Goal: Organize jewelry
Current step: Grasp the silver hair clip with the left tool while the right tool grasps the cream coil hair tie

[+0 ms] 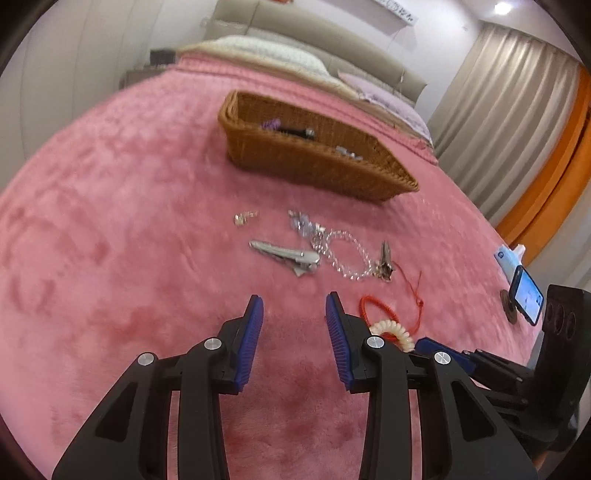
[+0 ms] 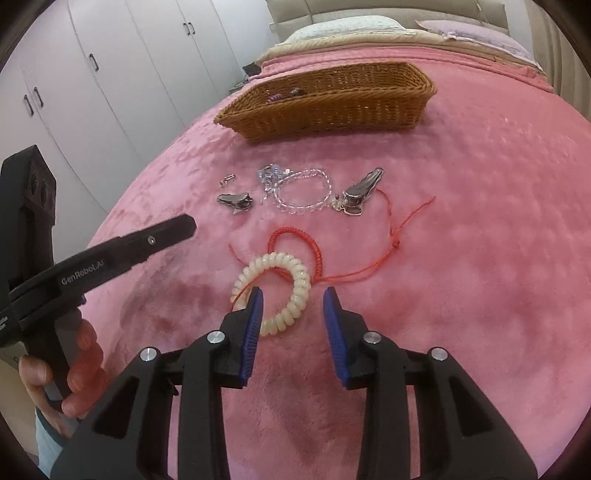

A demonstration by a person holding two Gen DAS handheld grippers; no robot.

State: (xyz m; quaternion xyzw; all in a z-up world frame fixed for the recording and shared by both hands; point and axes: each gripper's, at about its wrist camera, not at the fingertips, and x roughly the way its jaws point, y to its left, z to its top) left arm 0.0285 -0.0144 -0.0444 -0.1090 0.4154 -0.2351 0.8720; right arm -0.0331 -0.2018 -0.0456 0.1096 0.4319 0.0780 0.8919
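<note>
On the pink blanket lie a cream spiral hair tie, a red cord bracelet, a clear bead bracelet, two silver hair clips and small earrings. My right gripper is open just above the hair tie; one side of the coil lies between its blue pads, which do not press on it. My left gripper is open over bare blanket, short of a silver clip, with nothing between its fingers. A wicker basket stands beyond the jewelry.
The basket holds a purple item and a dark one. A phone on a stand and a tissue pack sit at the bed's right edge. Pillows lie at the head, wardrobes stand left. A hand holds the left gripper.
</note>
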